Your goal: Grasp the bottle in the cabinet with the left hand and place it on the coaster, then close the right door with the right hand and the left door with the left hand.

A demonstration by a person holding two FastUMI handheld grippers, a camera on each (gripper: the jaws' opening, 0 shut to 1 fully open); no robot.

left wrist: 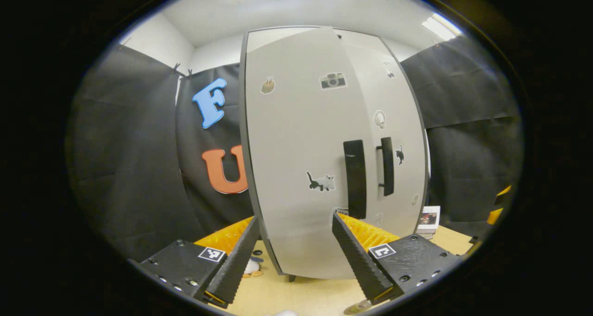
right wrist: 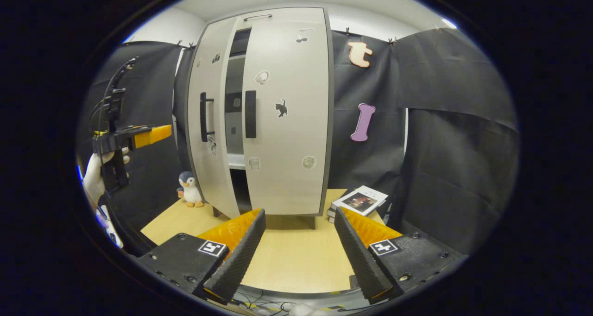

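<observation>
The grey cabinet's left door [left wrist: 296, 144] stands close in front of my left gripper [left wrist: 294, 221], which is open with nothing between its fingers. The door's dark handle [left wrist: 354, 177] lies just right of the gripper's line, with the right door's handle [left wrist: 387, 165] beyond it. In the right gripper view the left door [right wrist: 206, 66] is a little ajar, and a dark gap [right wrist: 234, 98] with a shelf shows beside the right door [right wrist: 287, 121]. A gloved hand holds the left gripper [right wrist: 160, 133] left of that door. My right gripper [right wrist: 300, 213] is open above the table, back from the cabinet.
A toy penguin [right wrist: 190, 188] stands on the wooden table [right wrist: 287, 255] left of the cabinet. Stacked books [right wrist: 359, 200] lie to its right. Black cloth walls close in both sides. Cables run along the table's near edge.
</observation>
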